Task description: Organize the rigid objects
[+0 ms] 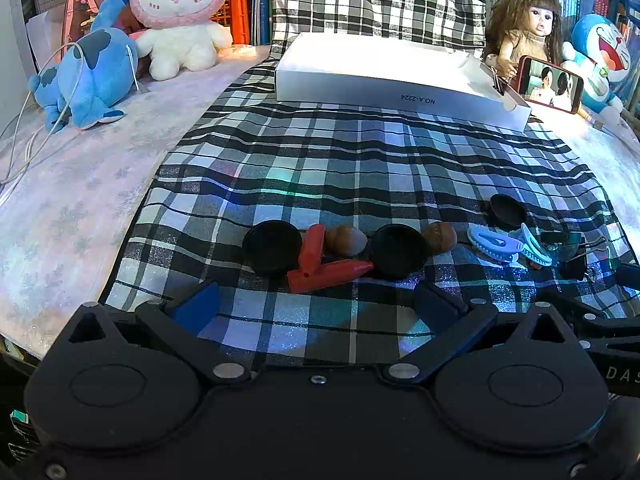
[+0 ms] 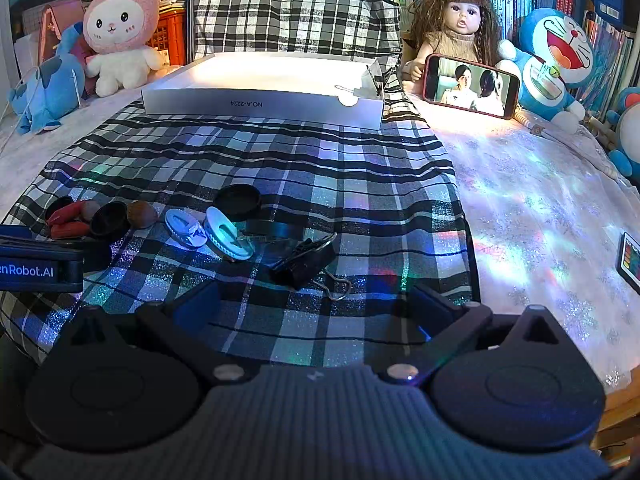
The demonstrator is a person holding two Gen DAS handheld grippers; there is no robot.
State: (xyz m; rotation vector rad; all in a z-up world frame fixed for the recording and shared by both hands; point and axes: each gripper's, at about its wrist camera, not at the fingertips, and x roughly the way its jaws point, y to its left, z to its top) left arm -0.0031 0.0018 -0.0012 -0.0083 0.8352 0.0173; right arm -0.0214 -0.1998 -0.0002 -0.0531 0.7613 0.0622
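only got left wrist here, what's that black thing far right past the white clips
Observer: A binder clip, black, wire handles out, lying on the cloth.
Operator: right gripper on it yet
Observer: No. The right gripper is open, with the clip just ahead of its fingers.
Operator: anything further right
Observer: A coloured card on the sheet, cut off by the frame edge.

Bare plaid cloth (image 1: 320, 168) lies open between the clutter row and white box (image 1: 384, 76).
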